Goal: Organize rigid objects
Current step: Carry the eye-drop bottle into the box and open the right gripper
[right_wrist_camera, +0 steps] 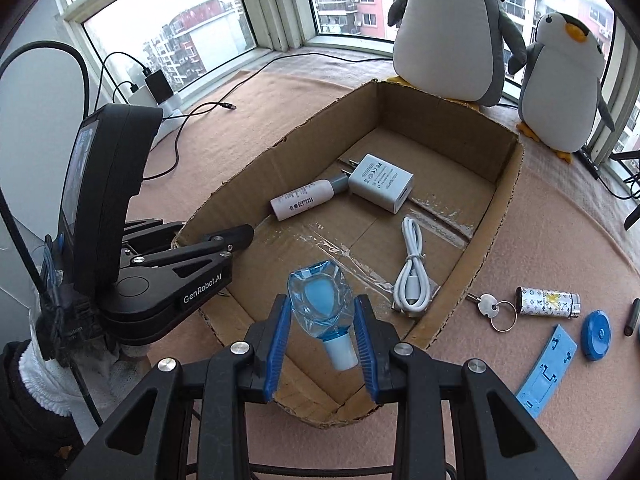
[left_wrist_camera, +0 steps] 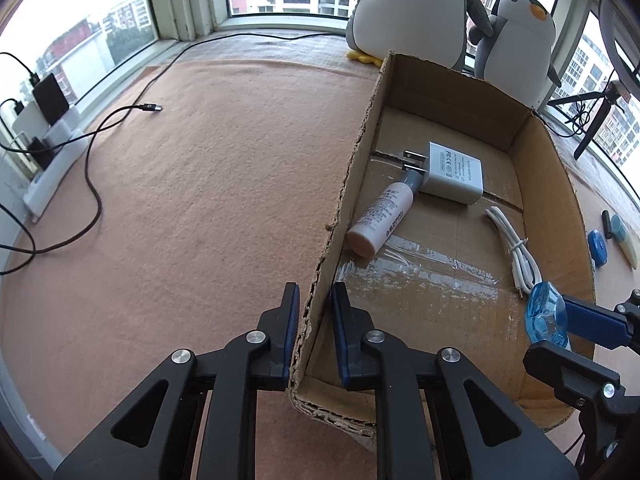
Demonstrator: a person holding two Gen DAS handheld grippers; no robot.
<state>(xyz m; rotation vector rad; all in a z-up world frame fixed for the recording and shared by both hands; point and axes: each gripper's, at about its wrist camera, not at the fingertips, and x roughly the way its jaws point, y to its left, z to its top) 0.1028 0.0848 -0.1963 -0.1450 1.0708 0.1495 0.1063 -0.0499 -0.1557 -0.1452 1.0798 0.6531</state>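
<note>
The right tool (right_wrist_camera: 320, 344) is clenched on one small clear-blue plastic bottle (right_wrist_camera: 320, 300) with a white cap, its blue pads pressing the bottle's sides, and it holds the bottle above the near end of the single cardboard box (right_wrist_camera: 496, 224). The left tool (left_wrist_camera: 315, 320) straddles the box's left wall, one finger outside and one inside; the pads sit close to the cardboard but whether they pinch it I cannot tell. Ahead of the right tool, three things lie on the box floor: one white wall charger (right_wrist_camera: 382, 182) with two prongs, one pale tube-shaped bottle (right_wrist_camera: 302, 200) with a grey cap touching the charger, and one coiled white cable (right_wrist_camera: 412, 276) nearer the tool and to its right. Outside the box, to the right of the right tool, on the tan felt-covered counter (right_wrist_camera: 560, 248), lie one key on a ring (right_wrist_camera: 490, 306), one patterned lighter (right_wrist_camera: 546, 302), one blue round disc (right_wrist_camera: 597, 334), one light-blue flat bracket (right_wrist_camera: 548, 374) and one dark stick (right_wrist_camera: 632, 316) at the edge. Beyond the box's far end stand two plush penguins, one large (right_wrist_camera: 452, 32) and one small (right_wrist_camera: 560, 80), by the window.
</note>
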